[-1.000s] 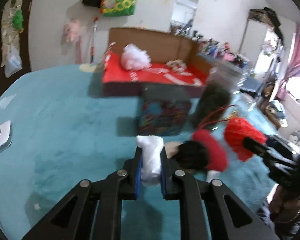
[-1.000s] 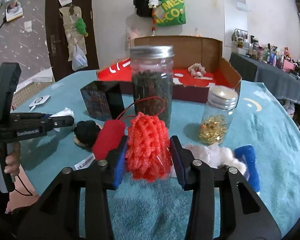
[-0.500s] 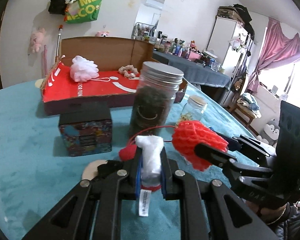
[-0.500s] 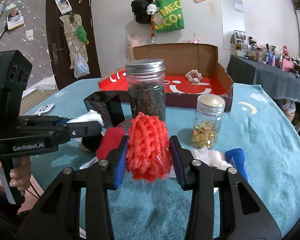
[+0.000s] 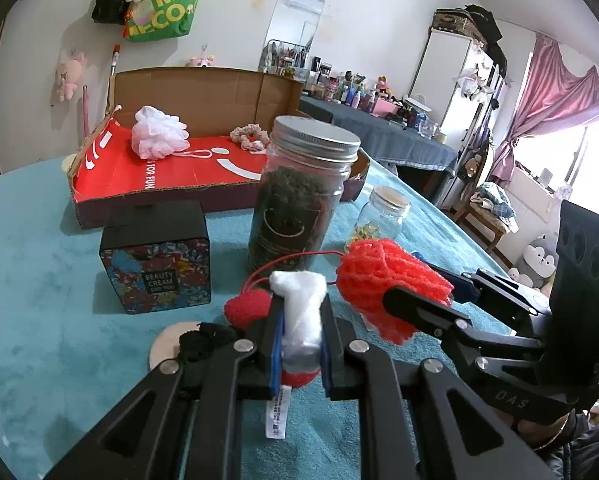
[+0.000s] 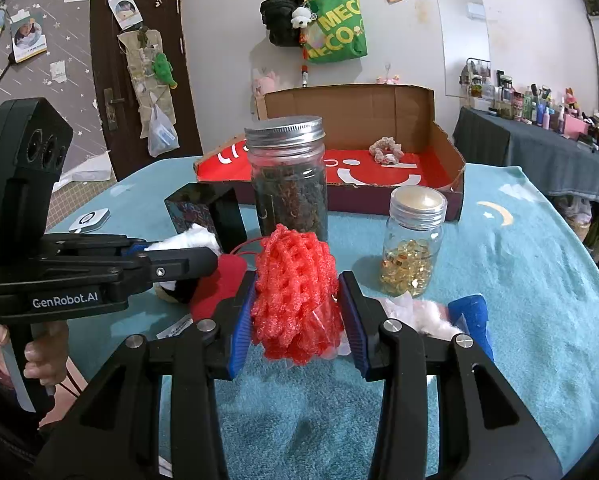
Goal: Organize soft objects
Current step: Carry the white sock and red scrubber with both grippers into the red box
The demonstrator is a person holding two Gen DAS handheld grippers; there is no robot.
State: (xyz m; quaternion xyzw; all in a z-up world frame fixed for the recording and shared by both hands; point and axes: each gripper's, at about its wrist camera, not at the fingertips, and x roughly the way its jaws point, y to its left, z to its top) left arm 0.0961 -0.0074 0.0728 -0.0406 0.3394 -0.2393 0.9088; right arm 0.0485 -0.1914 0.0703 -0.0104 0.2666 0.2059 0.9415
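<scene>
The round table under its teal fleece cloth (image 6: pixel 539 264) carries, at the far side, the open cardboard box with a red printed floor (image 5: pixel 187 172), and two soft things already lie in it: a white mesh bath puff (image 5: pixel 159 132) and a pale ruffled scrunchie (image 5: pixel 249 138). So the sorting looks partly done, with more to come. Nearer stand hard items, a tall glass jar with a metal lid and dark contents (image 6: pixel 287 184), a black floral beauty-cream box (image 5: pixel 155 260) and a small glass jar of golden capsules (image 6: pixel 413 246). The right gripper (image 6: pixel 297 310) is clamped on a red foam-net sleeve (image 6: pixel 295 292), held above the cloth; the left gripper (image 5: pixel 301 336) is pinched narrow on a wad of white cotton (image 5: pixel 301 312). Both loads have yet to reach the box. Left on the cloth are a red and black plush piece with a sewn label (image 5: pixel 247 308), and a white fluffy heap beside something blue (image 6: pixel 473 316), possibly a sponge, half hidden behind the right finger.
</scene>
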